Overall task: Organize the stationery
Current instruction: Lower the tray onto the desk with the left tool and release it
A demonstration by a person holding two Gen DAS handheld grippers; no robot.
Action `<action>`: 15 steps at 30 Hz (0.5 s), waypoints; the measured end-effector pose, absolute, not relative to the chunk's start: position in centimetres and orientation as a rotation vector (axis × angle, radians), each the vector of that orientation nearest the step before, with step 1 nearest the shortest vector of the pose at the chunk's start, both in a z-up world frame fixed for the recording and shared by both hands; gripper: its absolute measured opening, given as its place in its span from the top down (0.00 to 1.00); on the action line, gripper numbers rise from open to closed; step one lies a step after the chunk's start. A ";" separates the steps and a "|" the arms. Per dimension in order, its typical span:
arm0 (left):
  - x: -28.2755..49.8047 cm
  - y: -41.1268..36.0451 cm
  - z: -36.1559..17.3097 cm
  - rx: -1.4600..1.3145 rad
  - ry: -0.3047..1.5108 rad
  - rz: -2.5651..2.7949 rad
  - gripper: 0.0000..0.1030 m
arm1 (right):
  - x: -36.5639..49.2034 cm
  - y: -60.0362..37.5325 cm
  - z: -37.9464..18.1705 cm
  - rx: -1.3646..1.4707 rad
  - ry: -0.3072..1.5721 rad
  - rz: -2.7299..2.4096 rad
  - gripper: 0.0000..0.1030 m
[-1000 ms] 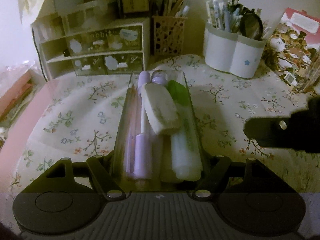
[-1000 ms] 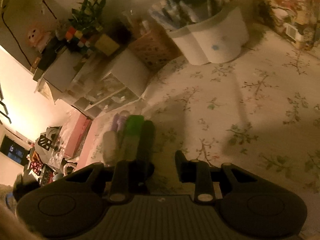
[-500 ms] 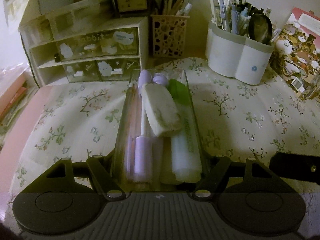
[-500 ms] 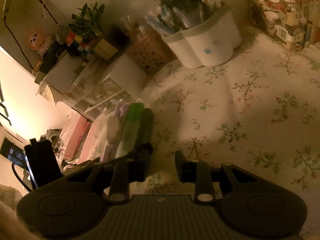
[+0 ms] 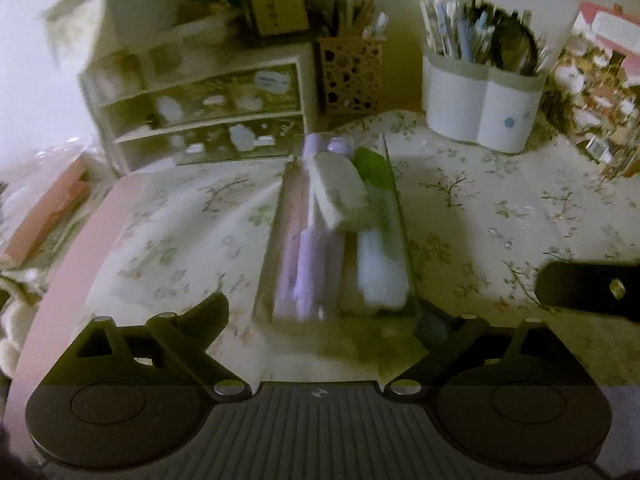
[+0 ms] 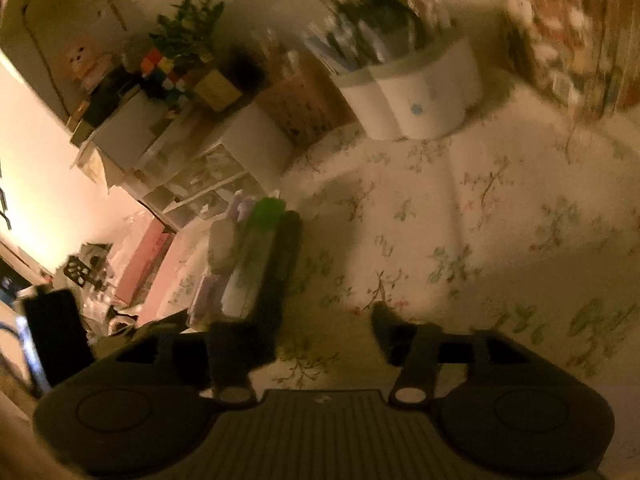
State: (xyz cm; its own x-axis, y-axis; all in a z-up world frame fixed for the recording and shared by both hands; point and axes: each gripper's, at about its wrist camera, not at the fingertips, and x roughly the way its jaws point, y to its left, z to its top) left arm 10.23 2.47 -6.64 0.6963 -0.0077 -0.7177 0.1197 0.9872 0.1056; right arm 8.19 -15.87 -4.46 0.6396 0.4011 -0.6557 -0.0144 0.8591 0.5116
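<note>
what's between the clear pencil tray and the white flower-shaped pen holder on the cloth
Nothing: in the left wrist view only bare floral tablecloth lies between the clear tray and the white pen holder.

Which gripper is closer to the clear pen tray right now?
Left. The left gripper, opening, straddles the near end of the clear pen tray without pressing on it. The right gripper, also opening, sits just beside the tray's right side, nothing between its fingers.
</note>
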 end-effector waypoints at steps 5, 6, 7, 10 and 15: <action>6.5 3.7 -4.6 0.093 0.740 -0.038 0.05 | 7.1 -15.6 -3.0 0.437 0.796 0.280 0.28; 6.1 3.9 -4.4 0.087 0.740 -0.032 0.05 | 6.8 -15.5 -2.8 0.425 0.787 0.287 0.28; 5.5 4.1 -4.3 0.081 0.742 -0.029 0.05 | 6.5 -15.4 -2.5 0.411 0.777 0.298 0.27; 3.9 4.5 -3.5 0.097 0.710 -0.006 0.05 | 5.4 -15.2 -1.7 0.388 0.744 0.343 0.18; 1.9 5.2 -1.9 0.069 0.683 0.001 0.05 | 3.8 -14.6 -0.7 0.318 0.702 0.380 0.10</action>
